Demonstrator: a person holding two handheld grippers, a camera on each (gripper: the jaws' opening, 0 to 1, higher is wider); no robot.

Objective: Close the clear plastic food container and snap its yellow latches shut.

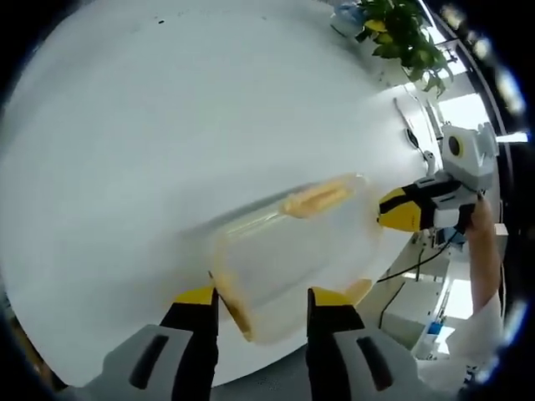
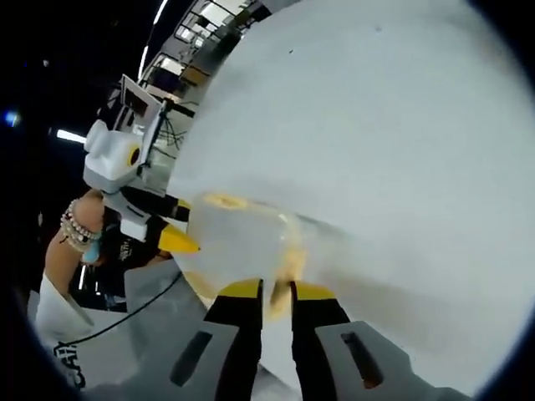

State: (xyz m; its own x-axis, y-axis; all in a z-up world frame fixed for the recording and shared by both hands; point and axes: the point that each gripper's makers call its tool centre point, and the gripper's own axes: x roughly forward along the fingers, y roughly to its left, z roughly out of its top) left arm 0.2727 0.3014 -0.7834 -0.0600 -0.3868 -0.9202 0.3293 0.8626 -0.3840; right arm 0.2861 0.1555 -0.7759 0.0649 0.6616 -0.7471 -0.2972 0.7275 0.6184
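Working the latches: clear container (image 1: 292,267) sits on the white table (image 1: 167,125) near its edge, lid apparently down. In the left gripper view, my left gripper (image 1: 261,299) has jaws spread wide, holding nothing, a yellow latch (image 1: 232,307) between them at 6 o'clock; another latch (image 1: 318,199) at 12 o'clock of the box. My right gripper (image 1: 393,209) shows at 3 o'clock, plant (image 1: 401,33) beyond. The right gripper view shows its jaws nearly closed about a latch (image 2: 280,296); grip uncertain. Next: press it home, I judge.
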